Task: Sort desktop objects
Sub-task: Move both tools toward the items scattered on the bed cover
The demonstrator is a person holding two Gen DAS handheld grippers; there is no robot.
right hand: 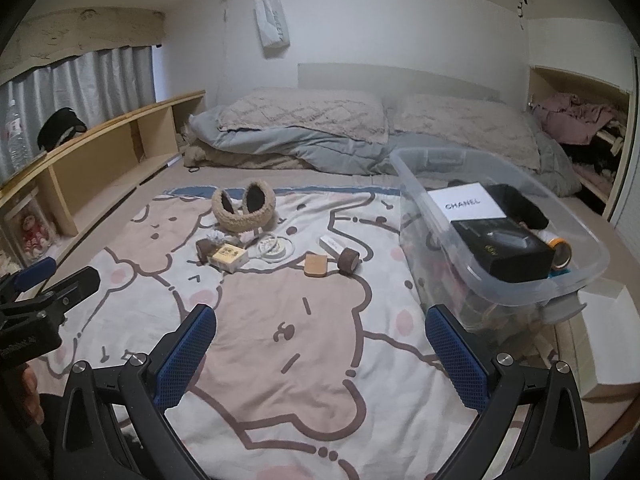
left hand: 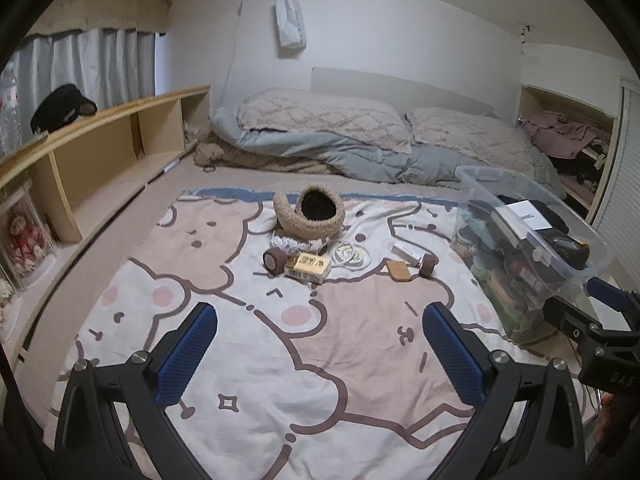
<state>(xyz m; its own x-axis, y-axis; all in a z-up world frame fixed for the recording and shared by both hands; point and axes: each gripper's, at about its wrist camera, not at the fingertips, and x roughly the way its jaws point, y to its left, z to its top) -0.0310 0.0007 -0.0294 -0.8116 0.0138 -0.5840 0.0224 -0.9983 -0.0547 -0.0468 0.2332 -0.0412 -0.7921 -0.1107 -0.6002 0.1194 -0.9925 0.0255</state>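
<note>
Both the left gripper point(left hand: 320, 354) and the right gripper point(right hand: 320, 354) hang with jaws spread wide and empty over the cartoon blanket point(right hand: 280, 360). Ahead of the jaws, well apart, lie the small items: a wooden block point(right hand: 315, 265), brown tape roll point(right hand: 349, 260), yellow box point(right hand: 230, 258) and coiled cable point(right hand: 274, 247), then fuzzy earmuffs point(right hand: 244, 208). The clear bin point(right hand: 576, 280) sits right of the right jaws. The soft bedding may let items tip or roll when nudged, and the clustered pieces risk a double pickup.

Left gripper point(left hand: 320, 344) and right gripper point(right hand: 320, 346) fill each frame's bottom, tilted downward, jaws spread wide, nothing between them.
</note>
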